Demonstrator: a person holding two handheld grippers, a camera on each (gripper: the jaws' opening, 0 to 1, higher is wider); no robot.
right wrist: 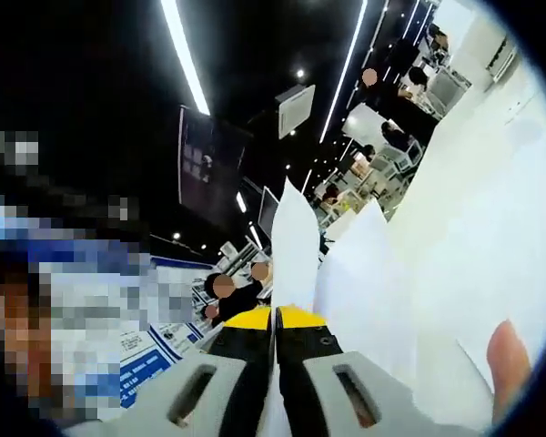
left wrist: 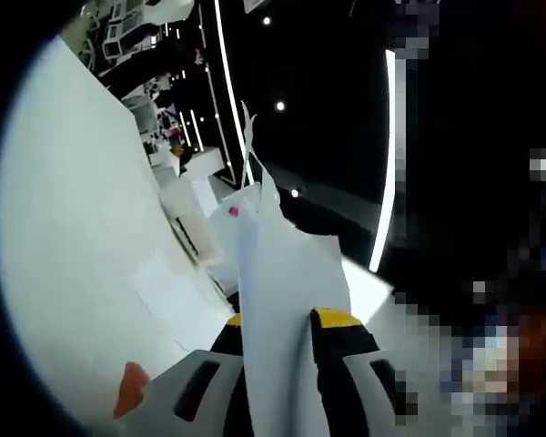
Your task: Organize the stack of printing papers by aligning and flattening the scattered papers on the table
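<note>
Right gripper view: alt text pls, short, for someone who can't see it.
The right gripper, yellow-tipped, is shut on a sheet of white paper that stands up from it edge-on, with more white sheets beside it. The view is tilted, showing a dark ceiling with strip lights, people in the background, and a fingertip at the lower right.

Lower part of the papers [left wrist: 278,300] hidden between the jaws of the left gripper [left wrist: 287,320] and cut off at the bottom edge. Sheet [right wrist: 296,255] in the right gripper [right wrist: 275,319] likewise hidden below the jaw tips. Fingertip [right wrist: 510,364] cut off at the frame edge. Background figures and wall posters [right wrist: 146,350] too small to read.
</note>
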